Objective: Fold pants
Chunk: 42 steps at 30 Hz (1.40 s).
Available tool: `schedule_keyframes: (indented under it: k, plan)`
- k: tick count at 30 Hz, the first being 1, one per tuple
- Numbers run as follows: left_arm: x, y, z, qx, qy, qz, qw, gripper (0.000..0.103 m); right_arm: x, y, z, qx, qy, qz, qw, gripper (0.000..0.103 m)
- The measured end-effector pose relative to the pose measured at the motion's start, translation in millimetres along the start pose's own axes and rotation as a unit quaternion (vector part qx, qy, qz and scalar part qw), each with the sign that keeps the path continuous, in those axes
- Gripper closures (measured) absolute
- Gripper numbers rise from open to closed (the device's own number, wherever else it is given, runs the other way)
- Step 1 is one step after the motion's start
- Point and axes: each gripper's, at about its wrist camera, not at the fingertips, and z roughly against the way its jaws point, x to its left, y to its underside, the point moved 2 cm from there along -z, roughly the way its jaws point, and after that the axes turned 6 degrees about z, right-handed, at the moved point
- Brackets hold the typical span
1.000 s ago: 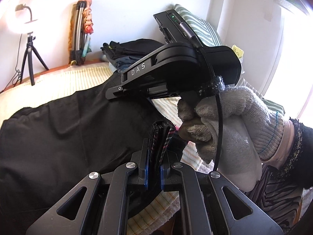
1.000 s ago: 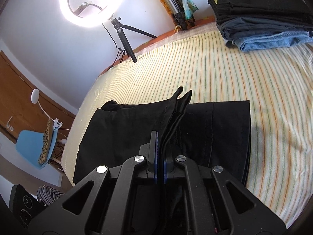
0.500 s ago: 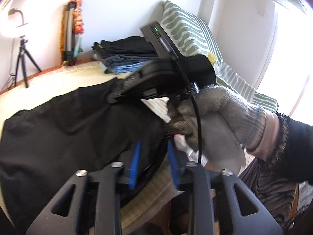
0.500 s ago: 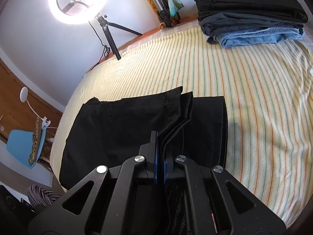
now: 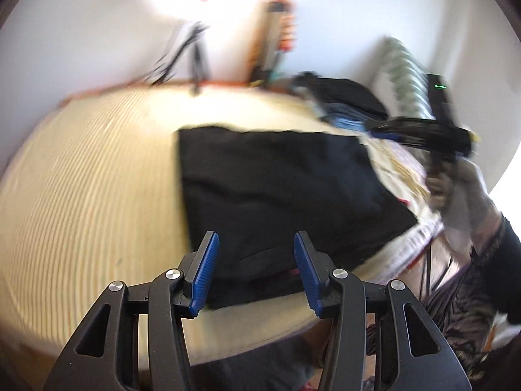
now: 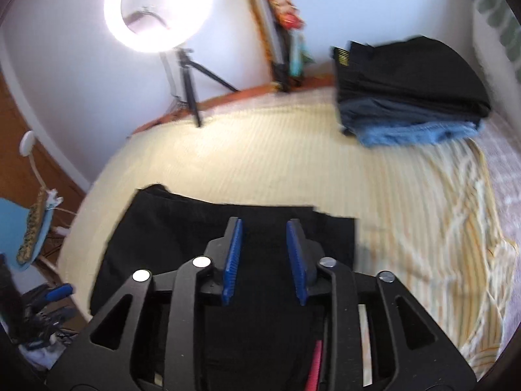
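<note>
A yellow-striped bed cover (image 6: 293, 163) spreads across nearly all of both views and serves as the landmark here. On its near side, close to the front edge, lie the black pants (image 5: 276, 176), folded into a flat, roughly rectangular block with straight edges; a bit of pink shows at their near edge. At the far right corner of the cover sits a stack of folded clothes (image 6: 410, 97), black on top, grey beneath, blue denim at the bottom. Beyond the cover's far edge a lit ring light (image 6: 159, 6) stands on a tripod against the white wall, and beside it leans a bundle of poles with orange trim (image 6: 276, 32). Off the cover's left edge is a blue chair (image 6: 19, 228).

The left gripper (image 5: 255, 272) hovers above the near edge of the pants, its blue-padded jaws spread wide with nothing between them. The right gripper (image 6: 265, 260) hangs over the middle of the pants, jaws likewise parted and empty, the black cloth visible through the gap. In the left wrist view the right gripper appears blurred over the cover's right side, held by a hand in a grey knit glove (image 5: 462, 195)
</note>
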Motion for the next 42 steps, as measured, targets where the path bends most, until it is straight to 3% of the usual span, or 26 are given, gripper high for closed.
schedule_keyframes:
  k: [1, 2, 8, 12, 15, 19, 20, 21, 24, 27, 32, 39, 42]
  plan:
    - [7.6, 1.5, -1.8, 0.005, 0.002, 0.015, 0.9999, 0.056, 14.4, -6.7, -2.3, 0.0, -0.028, 0.013, 1.0, 0.055]
    - [16.8, 3.1, -5.2, 0.011, 0.006, 0.033, 0.9994, 0.056, 27.1, -11.4, -5.2, 0.002, -0.05, 0.027, 0.998, 0.054]
    - [31.4, 9.0, -20.0, 0.034, 0.015, 0.057, 0.9977, 0.056, 104.9, -39.2, -45.5, 0.038, -0.132, 0.095, 0.986, 0.054]
    - [40.7, 11.2, -28.7, 0.051, 0.037, 0.09, 0.9939, 0.056, 148.0, -50.8, -80.2, 0.066, -0.163, 0.134, 0.975, 0.054]
    - [50.6, 11.0, -31.9, 0.054, 0.047, 0.124, 0.9897, 0.056, 179.7, -48.3, -107.7, 0.108, -0.195, 0.155, 0.962, 0.054]
    - [58.5, 11.2, -31.7, 0.054, 0.058, 0.149, 0.9857, 0.06, 208.4, -34.1, -148.9, 0.155, -0.184, 0.194, 0.951, 0.054]
    - [58.1, 10.7, -32.5, 0.054, 0.059, 0.149, 0.9856, 0.065, 211.2, -30.7, -157.4, 0.164, -0.181, 0.196, 0.95, 0.054]
    - [56.9, 10.8, -33.7, 0.056, 0.065, 0.148, 0.9853, 0.077, 211.5, -29.9, -166.3, 0.172, -0.176, 0.198, 0.949, 0.054]
    - [50.5, 10.7, -37.8, 0.058, 0.061, 0.13, 0.988, 0.089, 208.9, -25.4, -190.6, 0.188, -0.152, 0.193, 0.951, 0.054]
    - [45.4, 10.6, -35.2, 0.047, 0.045, 0.112, 0.9915, 0.095, 206.9, -22.9, -202.9, 0.199, -0.145, 0.184, 0.952, 0.054]
    - [21.2, 20.7, -29.9, 0.023, -0.007, 0.039, 0.9989, 0.097, 207.5, -20.3, -213.4, 0.203, -0.129, 0.177, 0.954, 0.056]
    - [30.4, 19.9, -29.6, 0.028, 0.002, 0.06, 0.9978, 0.096, 207.4, -26.0, -214.4, 0.2, -0.136, 0.165, 0.956, 0.056]
    - [37.2, 17.4, -23.6, 0.023, 0.012, 0.072, 0.9971, 0.09, 199.5, -28.3, -203.3, 0.194, -0.144, 0.141, 0.96, 0.056]
